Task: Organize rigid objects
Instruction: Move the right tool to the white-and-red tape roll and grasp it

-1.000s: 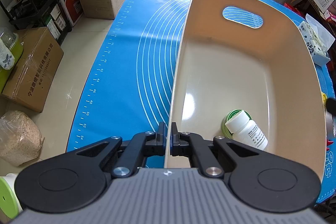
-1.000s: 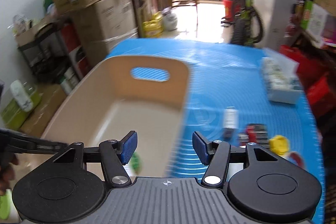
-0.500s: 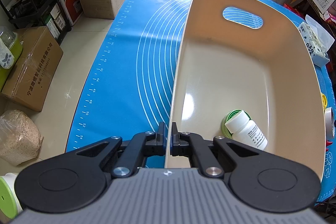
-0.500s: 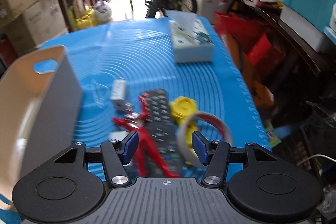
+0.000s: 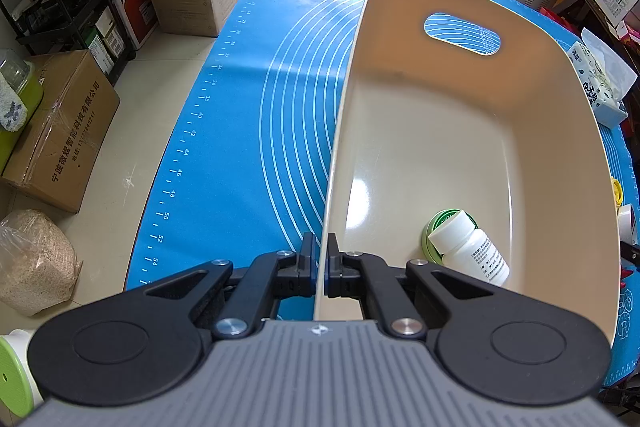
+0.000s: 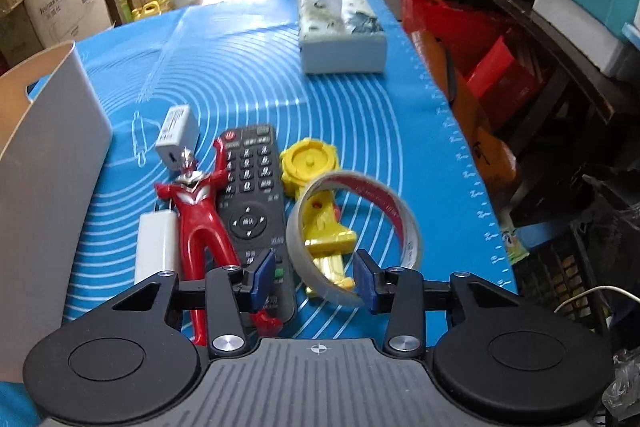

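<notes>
Two grippers: my left gripper (image 5: 319,267) pinches the beige bin (image 5: 472,163) by its near-left wall; inside lies a white pill bottle (image 5: 468,253). My right gripper (image 6: 315,277), fingers spread, hovers empty over the tape roll (image 6: 354,235) beside the remote (image 6: 250,199).

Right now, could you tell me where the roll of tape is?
In the right wrist view, the roll of tape stands on edge on the blue mat, over the yellow toy, right of the remote, just ahead of the open right tool.
</notes>
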Motion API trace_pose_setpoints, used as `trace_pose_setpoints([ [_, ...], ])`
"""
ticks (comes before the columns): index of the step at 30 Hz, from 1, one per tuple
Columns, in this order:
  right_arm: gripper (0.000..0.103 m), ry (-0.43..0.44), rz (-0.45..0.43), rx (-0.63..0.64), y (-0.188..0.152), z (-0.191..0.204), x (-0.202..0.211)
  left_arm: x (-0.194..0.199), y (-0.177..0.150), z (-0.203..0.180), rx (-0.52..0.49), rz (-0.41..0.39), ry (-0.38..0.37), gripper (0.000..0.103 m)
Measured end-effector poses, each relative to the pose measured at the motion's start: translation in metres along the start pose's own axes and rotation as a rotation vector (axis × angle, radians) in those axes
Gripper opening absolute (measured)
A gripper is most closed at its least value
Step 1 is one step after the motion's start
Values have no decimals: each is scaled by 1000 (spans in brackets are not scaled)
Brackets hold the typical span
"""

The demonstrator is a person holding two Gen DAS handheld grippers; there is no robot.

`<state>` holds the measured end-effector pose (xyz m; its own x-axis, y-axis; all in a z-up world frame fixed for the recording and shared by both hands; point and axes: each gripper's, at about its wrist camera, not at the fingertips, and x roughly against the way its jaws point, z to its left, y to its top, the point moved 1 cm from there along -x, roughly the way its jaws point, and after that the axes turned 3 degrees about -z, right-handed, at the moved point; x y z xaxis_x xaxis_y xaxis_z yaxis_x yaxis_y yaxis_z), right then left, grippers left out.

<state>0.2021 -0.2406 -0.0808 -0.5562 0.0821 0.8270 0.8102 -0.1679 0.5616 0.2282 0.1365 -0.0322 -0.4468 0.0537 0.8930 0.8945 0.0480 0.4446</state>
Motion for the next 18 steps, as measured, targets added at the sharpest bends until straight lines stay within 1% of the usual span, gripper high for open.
trace_pose_setpoints([
  [2, 55, 2, -10, 3, -1, 0, 0, 0, 0, 1, -1, 0, 0, 5],
  [3, 53, 7, -11, -2, -1, -1, 0, 0, 0, 1, -1, 0, 0, 5],
  [4, 49, 19, -10, -7, 0, -2, 0, 0, 0, 1, -1, 0, 0, 5],
  [6, 48, 29, -7, -4, 2, -1, -1, 0, 0, 1, -3, 0, 2, 5],
  [8, 39, 29, -7, 2, 4, 0, -2, 0, 0, 1, -3, 0, 2, 5],
  [9, 32, 31, -5, 3, 6, 1, -3, 0, 0, 1, -3, 0, 1, 5],
  [10, 31, 36, -2, 3, 8, 2, -4, 0, 0, 1, -3, 0, 1, 5],
  [12, 25, 41, -2, 14, 10, 4, -4, -1, 0, 1, -3, 0, 1, 5],
  [15, 19, 35, -17, 27, 10, 6, -3, 0, 0, 1, -3, 0, 1, 5],
  [18, 16, 25, -31, 13, 10, 6, 0, -1, 0, 1, -2, 0, 1, 5],
])
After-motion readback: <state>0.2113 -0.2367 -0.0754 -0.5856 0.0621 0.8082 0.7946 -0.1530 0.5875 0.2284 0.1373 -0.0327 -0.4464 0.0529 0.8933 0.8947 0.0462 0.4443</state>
